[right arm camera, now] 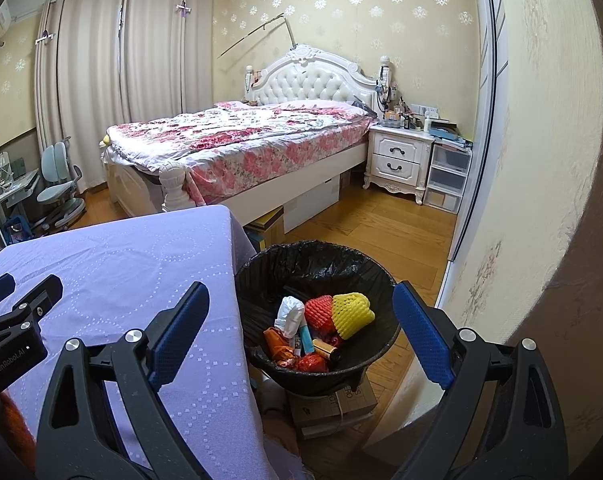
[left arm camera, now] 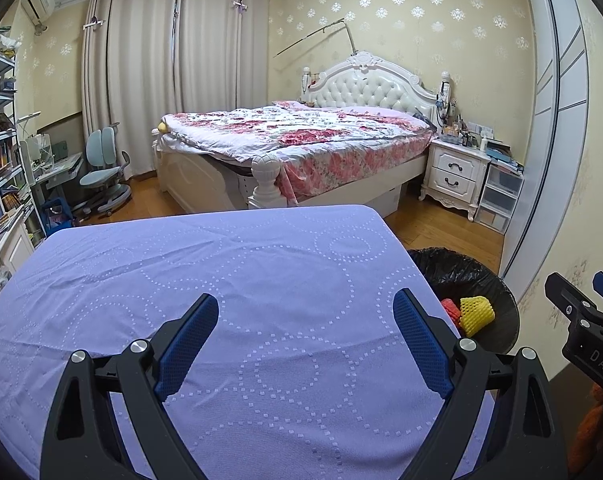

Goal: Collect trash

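Black liner wraps the trash bin, standing on the floor just beside the lilac tabletop; it holds yellow foam netting, red netting, crumpled white paper and wrappers. The left tool and right tool gape wide, empty.

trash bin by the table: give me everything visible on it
The trash bin is round, flaring wider toward its rim, lined with a crinkled glossy black bag. It stands upright on a stack of cardboard boxes, right beside the purple-clothed table. Inside lie a yellow foam net, a red foam net, white crumpled wrapping and orange packets. Nothing grips it.
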Action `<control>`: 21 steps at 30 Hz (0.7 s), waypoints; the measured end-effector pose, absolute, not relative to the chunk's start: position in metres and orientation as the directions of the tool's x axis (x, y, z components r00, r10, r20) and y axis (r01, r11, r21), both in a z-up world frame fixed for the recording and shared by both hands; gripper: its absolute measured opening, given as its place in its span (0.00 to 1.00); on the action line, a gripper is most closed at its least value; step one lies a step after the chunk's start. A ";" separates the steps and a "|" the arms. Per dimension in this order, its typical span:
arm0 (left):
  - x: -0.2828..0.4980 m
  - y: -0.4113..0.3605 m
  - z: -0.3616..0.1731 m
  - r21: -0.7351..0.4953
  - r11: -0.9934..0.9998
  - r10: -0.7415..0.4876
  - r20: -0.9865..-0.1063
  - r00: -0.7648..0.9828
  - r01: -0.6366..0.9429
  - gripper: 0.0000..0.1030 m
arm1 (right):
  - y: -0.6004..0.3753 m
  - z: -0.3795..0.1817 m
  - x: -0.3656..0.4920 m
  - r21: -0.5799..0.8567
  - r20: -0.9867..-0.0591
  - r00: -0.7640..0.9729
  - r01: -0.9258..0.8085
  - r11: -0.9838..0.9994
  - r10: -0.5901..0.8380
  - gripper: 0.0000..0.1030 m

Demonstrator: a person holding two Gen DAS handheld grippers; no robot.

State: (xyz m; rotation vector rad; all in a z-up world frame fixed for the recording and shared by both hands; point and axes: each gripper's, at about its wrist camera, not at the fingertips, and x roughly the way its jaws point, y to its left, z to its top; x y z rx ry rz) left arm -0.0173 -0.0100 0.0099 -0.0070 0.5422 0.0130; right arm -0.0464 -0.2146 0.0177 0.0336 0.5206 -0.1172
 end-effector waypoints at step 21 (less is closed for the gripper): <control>-0.019 -0.011 0.010 -0.007 1.000 0.012 -0.515 0.857 -0.019 0.86 | -0.213 0.017 -0.046 0.001 -0.497 0.861 0.120 0.993 -0.104 0.88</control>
